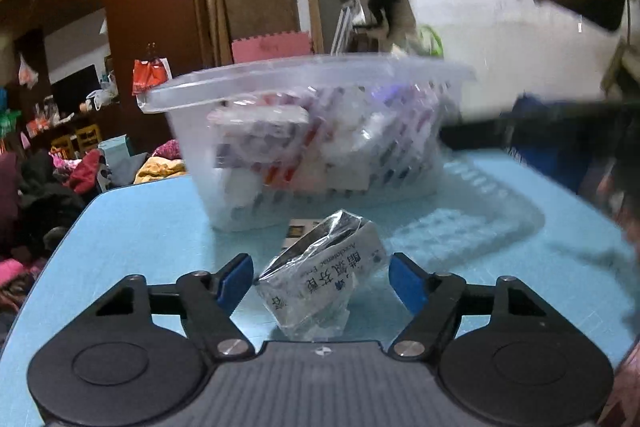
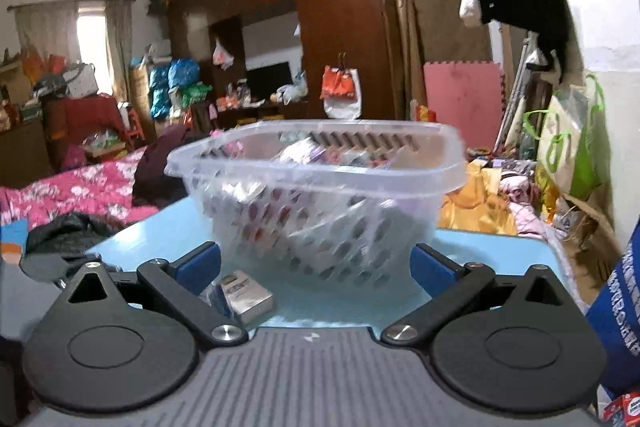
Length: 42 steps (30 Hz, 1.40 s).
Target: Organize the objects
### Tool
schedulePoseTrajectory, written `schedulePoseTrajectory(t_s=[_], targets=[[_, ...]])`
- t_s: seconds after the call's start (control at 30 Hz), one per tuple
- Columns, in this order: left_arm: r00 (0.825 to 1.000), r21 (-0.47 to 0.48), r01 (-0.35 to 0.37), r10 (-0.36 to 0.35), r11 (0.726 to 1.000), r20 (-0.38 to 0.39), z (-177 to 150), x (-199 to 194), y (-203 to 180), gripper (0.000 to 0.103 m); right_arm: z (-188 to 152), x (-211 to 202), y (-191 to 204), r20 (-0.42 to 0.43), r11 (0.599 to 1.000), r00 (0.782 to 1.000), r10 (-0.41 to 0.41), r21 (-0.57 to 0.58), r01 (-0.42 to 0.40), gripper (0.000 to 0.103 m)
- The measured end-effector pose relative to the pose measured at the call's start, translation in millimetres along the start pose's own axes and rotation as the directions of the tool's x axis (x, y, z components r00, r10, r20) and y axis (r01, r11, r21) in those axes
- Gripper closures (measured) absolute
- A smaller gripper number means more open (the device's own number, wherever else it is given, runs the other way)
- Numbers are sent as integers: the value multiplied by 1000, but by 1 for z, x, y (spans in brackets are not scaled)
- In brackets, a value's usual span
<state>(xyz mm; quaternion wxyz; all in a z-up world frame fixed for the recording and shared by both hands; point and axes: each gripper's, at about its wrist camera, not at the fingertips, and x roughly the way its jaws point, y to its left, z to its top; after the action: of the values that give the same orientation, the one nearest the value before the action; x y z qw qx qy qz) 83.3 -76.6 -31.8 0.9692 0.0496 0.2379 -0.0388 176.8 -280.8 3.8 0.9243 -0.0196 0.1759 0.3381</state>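
A clear plastic basket full of small medicine boxes stands on the light blue table. In the left wrist view my left gripper is open, its blue pads on either side of a white medicine box in a silver wrapper, not touching it. A blister pack lies on the table to the right of it. In the right wrist view my right gripper is open in front of the basket. A small medicine box lies on the table by its left finger.
A dark blurred shape reaches in from the right in the left wrist view. A blue printed bag is at the right edge of the right wrist view. Beyond the table are a bed with a pink quilt, piled clothes and a brown wardrobe.
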Motion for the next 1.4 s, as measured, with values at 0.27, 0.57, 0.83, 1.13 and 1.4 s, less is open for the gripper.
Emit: schedulePoseTrajectory(t_s=[0.27, 0.57, 0.83, 1.13, 1.4], targets=[[995, -118, -68, 76, 991, 63, -5, -27, 73, 26, -10, 59, 43, -167, 997, 985, 34, -69, -46, 0], [996, -150, -30, 42, 988, 75, -9, -25, 82, 26, -16, 82, 51, -285, 983, 955, 87, -129, -128, 26], [996, -170, 0, 16, 985, 92, -15, -23, 84, 26, -22, 39, 37, -171, 985, 978, 119, -100, -138, 54], [966, -164, 89, -44, 982, 255, 23, -56, 75, 26, 20, -75, 16, 197, 995, 975, 98, -33, -93, 54], [982, -113, 38, -17, 993, 187, 148, 3, 54, 26, 105, -39, -5, 160, 997, 985, -63, -37, 70, 53]])
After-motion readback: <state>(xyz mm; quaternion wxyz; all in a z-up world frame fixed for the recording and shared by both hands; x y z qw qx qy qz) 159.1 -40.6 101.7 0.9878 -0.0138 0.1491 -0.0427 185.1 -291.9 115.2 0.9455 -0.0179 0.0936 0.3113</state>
